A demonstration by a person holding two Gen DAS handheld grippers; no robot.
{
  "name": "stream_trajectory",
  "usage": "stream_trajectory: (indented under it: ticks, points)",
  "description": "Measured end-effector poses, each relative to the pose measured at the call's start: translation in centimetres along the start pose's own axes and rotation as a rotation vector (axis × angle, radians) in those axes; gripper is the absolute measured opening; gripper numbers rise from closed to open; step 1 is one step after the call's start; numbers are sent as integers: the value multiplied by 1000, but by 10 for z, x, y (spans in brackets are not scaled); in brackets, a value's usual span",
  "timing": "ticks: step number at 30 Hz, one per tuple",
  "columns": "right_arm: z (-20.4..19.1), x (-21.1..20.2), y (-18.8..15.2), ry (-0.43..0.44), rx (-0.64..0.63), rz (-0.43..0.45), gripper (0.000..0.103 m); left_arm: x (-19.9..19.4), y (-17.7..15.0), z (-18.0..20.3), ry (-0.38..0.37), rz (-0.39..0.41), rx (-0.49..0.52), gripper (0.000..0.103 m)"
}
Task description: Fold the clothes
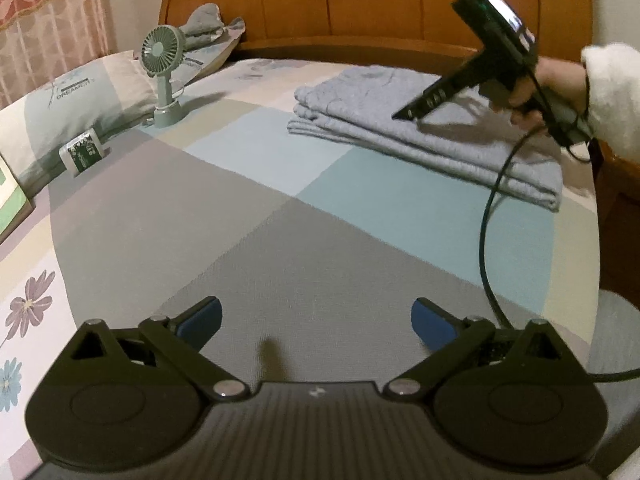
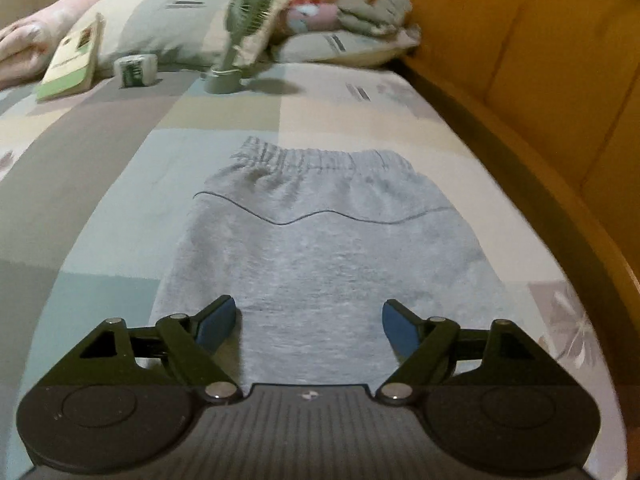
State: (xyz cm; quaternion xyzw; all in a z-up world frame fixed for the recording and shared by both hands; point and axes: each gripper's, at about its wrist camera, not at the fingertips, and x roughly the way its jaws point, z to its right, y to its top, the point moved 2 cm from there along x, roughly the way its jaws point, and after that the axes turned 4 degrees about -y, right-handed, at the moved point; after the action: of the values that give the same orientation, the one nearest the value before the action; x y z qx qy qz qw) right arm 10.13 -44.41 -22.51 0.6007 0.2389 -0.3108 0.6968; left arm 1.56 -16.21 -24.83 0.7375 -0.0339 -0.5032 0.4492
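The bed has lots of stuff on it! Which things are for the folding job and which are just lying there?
For the job:
- folded grey trousers
- left gripper, jaws open over bare sheet
- right gripper, jaws open above the trousers

Just lying about:
- small green fan
- pillow
- tissue pack
- book
- crumpled grey cloth by the headboard

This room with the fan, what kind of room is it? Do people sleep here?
Most likely a bedroom. There is a bed with a patchwork sheet, a wooden headboard and pillows. Folded grey pants lie on the sheet, and a little green fan stands near the pillows.
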Motion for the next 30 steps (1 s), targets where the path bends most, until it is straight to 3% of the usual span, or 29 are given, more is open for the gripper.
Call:
stream_trajectory:
  ticks: [4,8,9,10,13,18,21,26,28,30]
  points:
    - [-10,-18,12,-1,-88,13,84,0,0,-1,2,9,-4,101]
    - [-25,-11,11,49,-95,-14,87,0,-1,-5,0,17,-32,101]
    - [-33,-2,6,54,-118,-42,90,-1,-2,-6,3,18,-38,101]
    - [-41,6,1,58,-140,-70,100,-2,-3,-7,5,19,-43,101]
    - [-60,4,-1,17,-279,-71,98,-6,-5,-13,9,27,-59,101]
    - [-23,-34,22,140,-71,21,99,-7,-8,-25,13,29,-94,101]
    - [12,-38,32,130,49,55,102,-5,-9,-29,9,28,-119,101]
    - [56,12,22,68,211,-50,102,-4,-10,-27,8,26,-112,101]
    - [61,34,14,50,234,-126,102,-4,-11,-26,11,24,-104,101]
    - [61,39,12,33,220,-143,102,-4,-12,-28,17,21,-99,101]
